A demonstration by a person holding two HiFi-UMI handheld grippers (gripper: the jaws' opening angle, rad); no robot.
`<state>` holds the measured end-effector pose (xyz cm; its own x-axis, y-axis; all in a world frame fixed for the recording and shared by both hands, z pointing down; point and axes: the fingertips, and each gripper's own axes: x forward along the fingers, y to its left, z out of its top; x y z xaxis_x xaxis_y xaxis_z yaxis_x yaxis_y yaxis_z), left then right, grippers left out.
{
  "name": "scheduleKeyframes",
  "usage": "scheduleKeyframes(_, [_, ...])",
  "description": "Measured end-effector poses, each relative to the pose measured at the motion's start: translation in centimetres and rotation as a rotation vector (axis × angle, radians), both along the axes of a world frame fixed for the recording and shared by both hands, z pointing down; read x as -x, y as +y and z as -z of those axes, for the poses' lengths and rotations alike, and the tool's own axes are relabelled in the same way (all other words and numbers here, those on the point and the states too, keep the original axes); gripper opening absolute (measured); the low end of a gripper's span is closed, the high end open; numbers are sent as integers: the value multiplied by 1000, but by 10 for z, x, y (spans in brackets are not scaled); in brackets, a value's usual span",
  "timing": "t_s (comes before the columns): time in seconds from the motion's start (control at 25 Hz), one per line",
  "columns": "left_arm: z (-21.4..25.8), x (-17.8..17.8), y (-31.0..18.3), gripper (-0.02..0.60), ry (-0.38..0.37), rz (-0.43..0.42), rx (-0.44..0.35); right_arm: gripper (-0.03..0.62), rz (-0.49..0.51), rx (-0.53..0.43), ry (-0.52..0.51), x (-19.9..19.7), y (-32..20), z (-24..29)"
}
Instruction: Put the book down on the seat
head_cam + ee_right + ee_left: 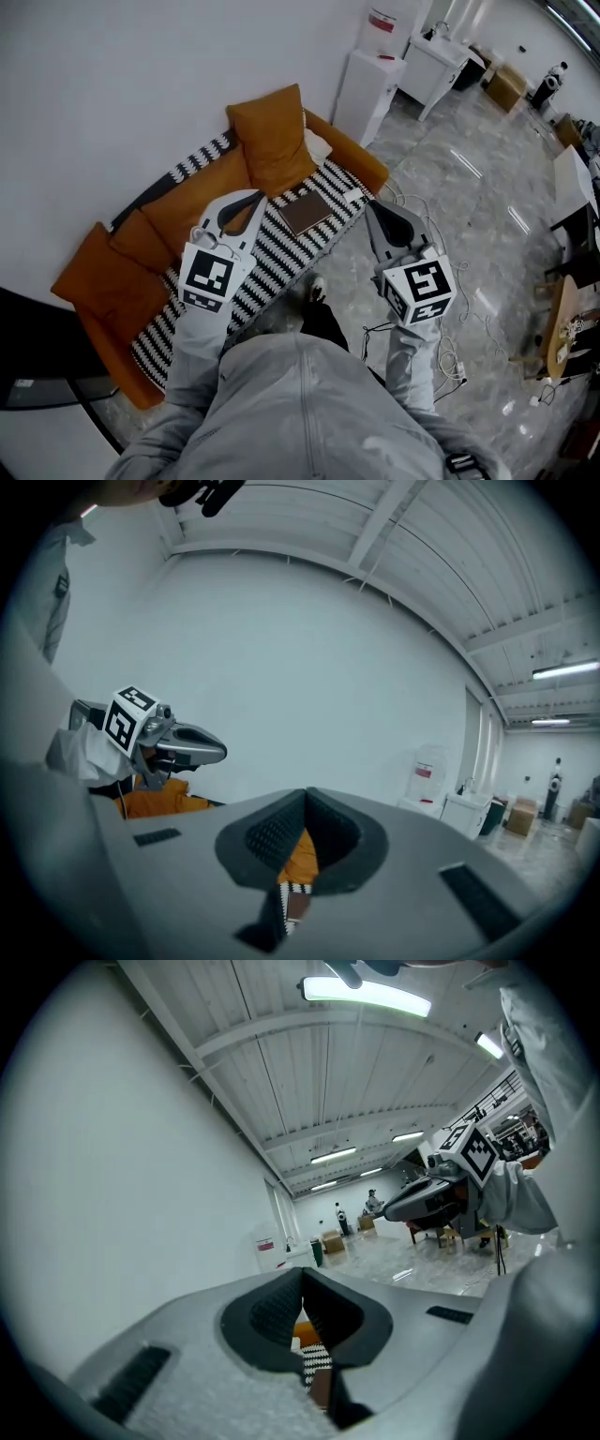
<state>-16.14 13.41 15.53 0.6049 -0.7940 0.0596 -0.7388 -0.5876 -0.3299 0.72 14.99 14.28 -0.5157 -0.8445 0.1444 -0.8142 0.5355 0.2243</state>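
below, in the head view, the book [306, 213] lies flat on the striped seat cover [272, 264] of the orange sofa [108, 277], showing between the tips of the left gripper [253, 200] and the right gripper [373, 210], touched by neither. left gripper view: jaws pressed together, nothing between them. right gripper view: jaws likewise clenched and empty.

The book [305, 214] lies on the sofa [94, 281] near the seat's right end, just before the cushion [272, 141] leaning on the backrest, with the water dispenser [368, 89] beyond the right armrest
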Motion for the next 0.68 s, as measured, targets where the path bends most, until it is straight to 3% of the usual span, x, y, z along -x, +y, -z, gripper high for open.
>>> scheduleKeyframes(0.68, [-9, -5, -6, 26, 3, -33, 24, 28, -11, 0, -10, -1, -8, -5])
